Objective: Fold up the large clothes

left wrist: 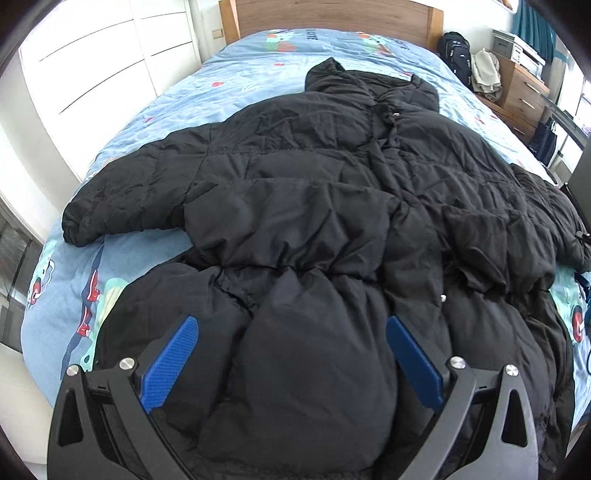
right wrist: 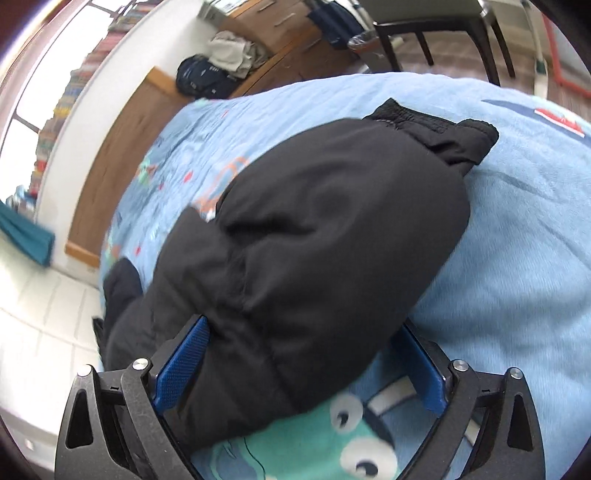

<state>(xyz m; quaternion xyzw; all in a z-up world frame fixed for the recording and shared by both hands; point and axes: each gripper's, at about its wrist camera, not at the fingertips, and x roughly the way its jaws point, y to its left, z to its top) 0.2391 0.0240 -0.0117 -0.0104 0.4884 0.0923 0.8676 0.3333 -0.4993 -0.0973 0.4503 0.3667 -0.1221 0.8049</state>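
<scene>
A large black puffer jacket (left wrist: 332, 177) lies spread on a bed with a blue cartoon-print cover (left wrist: 59, 295), hood toward the headboard, sleeves out to both sides. My left gripper (left wrist: 291, 325) is open over the jacket's lower hem, its blue pads (left wrist: 170, 365) straddling a puffy section. In the right wrist view my right gripper (right wrist: 306, 332) is open around the jacket's sleeve (right wrist: 314, 221); the sleeve lies between the blue pads (right wrist: 184, 362), its knit cuff (right wrist: 436, 129) pointing away.
A wooden headboard (left wrist: 332, 16) stands at the far end. A wooden dresser (left wrist: 524, 96) with clothes and a dark backpack (left wrist: 456, 51) is at the bed's right. White wardrobe doors (left wrist: 103, 66) are on the left. A dark chair (right wrist: 436, 33) stands beyond the bed.
</scene>
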